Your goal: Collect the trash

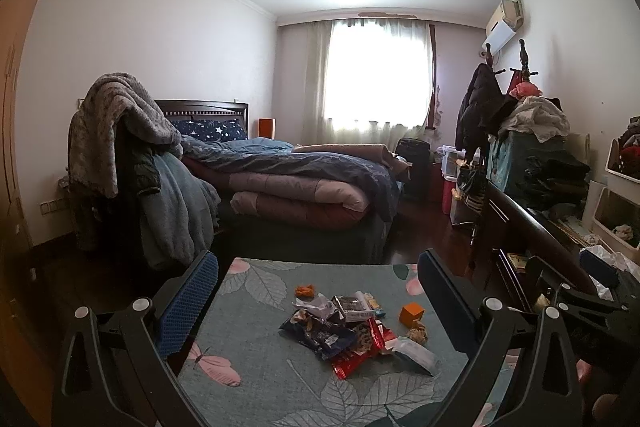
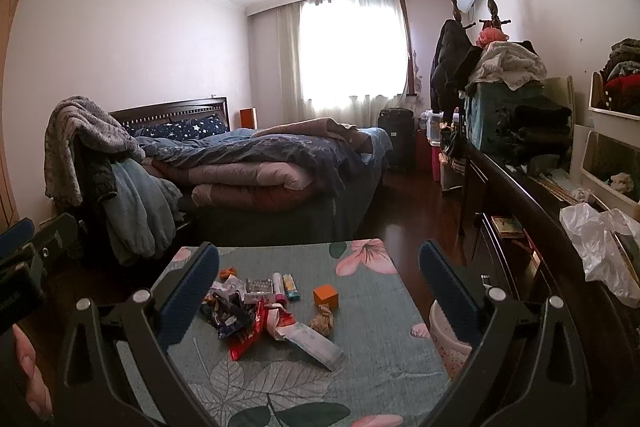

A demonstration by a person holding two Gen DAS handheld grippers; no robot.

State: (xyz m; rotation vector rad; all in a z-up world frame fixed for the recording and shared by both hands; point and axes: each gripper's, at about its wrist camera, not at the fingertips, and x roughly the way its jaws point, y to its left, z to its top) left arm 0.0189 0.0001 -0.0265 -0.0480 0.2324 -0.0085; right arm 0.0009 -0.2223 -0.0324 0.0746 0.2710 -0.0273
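The left gripper (image 1: 318, 307) is spread wide, its blue-padded fingers (image 1: 188, 301) standing apart on either side of the litter and touching nothing. The right gripper (image 2: 320, 291) is equally wide open and holds nothing; its fingers (image 2: 190, 293) hover above the table without contact.

The trash pile (image 1: 340, 331) lies near the middle of a low table (image 1: 256, 379) covered in a green leaf-and-flower cloth. In it are a dark blue snack wrapper (image 1: 316, 337), a red wrapper (image 1: 356, 353) and crumpled silvery foil. A white flat packet (image 2: 316, 343) lies at the near right edge of the heap, its long axis running diagonally from the pile toward the near right corner of the table. Beyond the heap, a small tube (image 2: 277, 287) and a yellow-and-teal lighter-like stick (image 2: 291, 287), hard to identify at this size, lie side by side, both pointing away toward the bed (image 2: 256, 167). An orange cube (image 2: 325, 295) stands apart to the right, with a crumpled brownish wad (image 2: 322, 323) just in front of it. A scrap of orange peel (image 1: 305, 291) sits at the far left edge.
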